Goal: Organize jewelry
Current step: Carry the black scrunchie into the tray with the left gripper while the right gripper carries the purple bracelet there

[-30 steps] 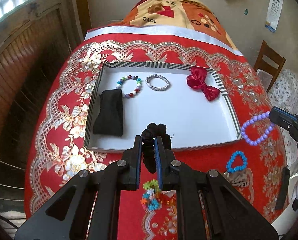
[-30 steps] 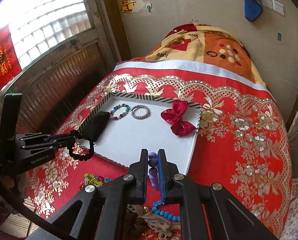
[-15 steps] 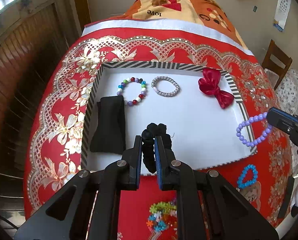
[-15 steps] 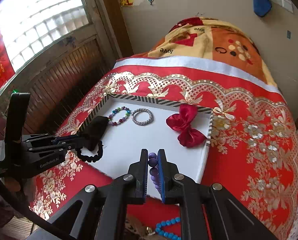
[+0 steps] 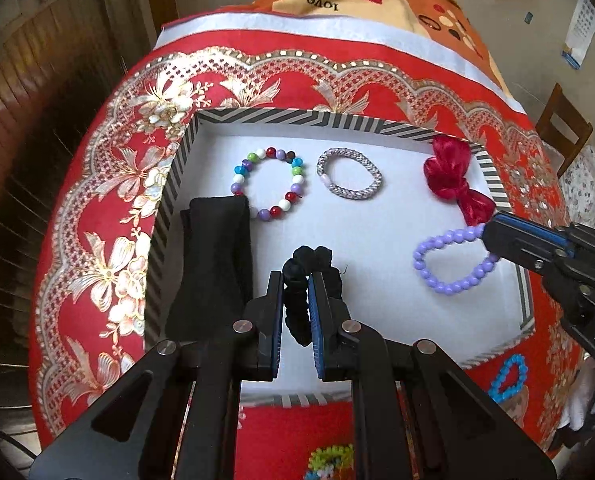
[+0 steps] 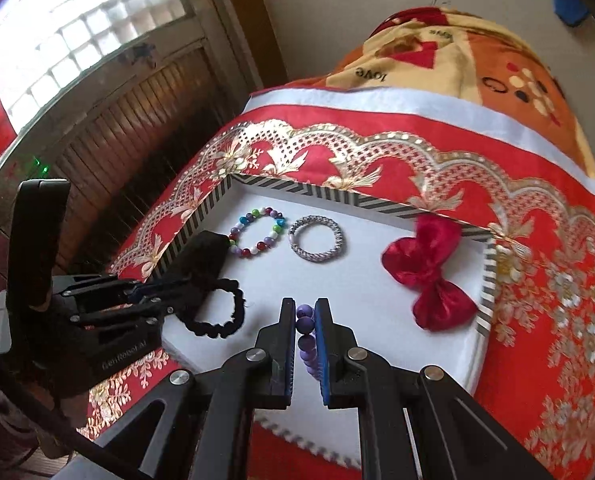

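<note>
Red floral cloth (image 5: 109, 208) carries a striped tray (image 5: 169, 200) holding a bead bracelet (image 5: 269, 188), silver band (image 5: 349, 180), bow (image 5: 453, 184) and black cloth (image 5: 213, 264). Left gripper (image 5: 296, 280) clamps a black scrunchie (image 5: 297, 308) over the tray; right gripper (image 6: 306, 308) clamps a purple bracelet (image 5: 453, 260) over the tray.
</note>
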`<state>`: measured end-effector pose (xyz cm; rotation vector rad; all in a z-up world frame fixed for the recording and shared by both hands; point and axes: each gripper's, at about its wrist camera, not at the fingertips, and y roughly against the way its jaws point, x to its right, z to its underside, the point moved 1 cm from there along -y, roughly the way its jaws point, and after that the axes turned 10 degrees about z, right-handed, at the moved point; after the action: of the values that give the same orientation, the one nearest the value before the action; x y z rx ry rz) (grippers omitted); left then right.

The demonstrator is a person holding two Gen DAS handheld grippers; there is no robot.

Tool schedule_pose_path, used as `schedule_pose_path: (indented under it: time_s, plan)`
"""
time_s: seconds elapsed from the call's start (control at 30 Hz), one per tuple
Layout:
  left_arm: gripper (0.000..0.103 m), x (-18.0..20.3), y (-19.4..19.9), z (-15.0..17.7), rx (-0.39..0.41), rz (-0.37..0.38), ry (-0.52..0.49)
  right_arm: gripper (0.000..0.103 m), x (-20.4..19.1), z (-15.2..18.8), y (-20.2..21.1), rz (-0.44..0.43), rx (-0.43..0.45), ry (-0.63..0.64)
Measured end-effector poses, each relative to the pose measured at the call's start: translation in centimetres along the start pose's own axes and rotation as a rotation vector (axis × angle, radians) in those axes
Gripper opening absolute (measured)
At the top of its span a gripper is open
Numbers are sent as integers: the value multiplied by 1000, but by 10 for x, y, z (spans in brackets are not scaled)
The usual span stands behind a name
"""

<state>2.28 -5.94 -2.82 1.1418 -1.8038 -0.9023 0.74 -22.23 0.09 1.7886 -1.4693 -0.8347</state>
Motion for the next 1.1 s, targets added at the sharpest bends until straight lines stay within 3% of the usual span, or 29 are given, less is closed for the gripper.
schedule_pose_path:
  time_s: [0.13, 0.5, 1.1]
  plan:
    - [11, -8, -11, -5, -16, 9, 17, 9, -1, -10, -24, -15, -36, 5]
    - [11, -23, -25, -15, -26, -33, 30, 9, 28, -35, -77, 80, -89, 8]
    - [11, -33, -36, -23, -29, -62, 64, 9, 38, -63, -108, 171, -54, 26]
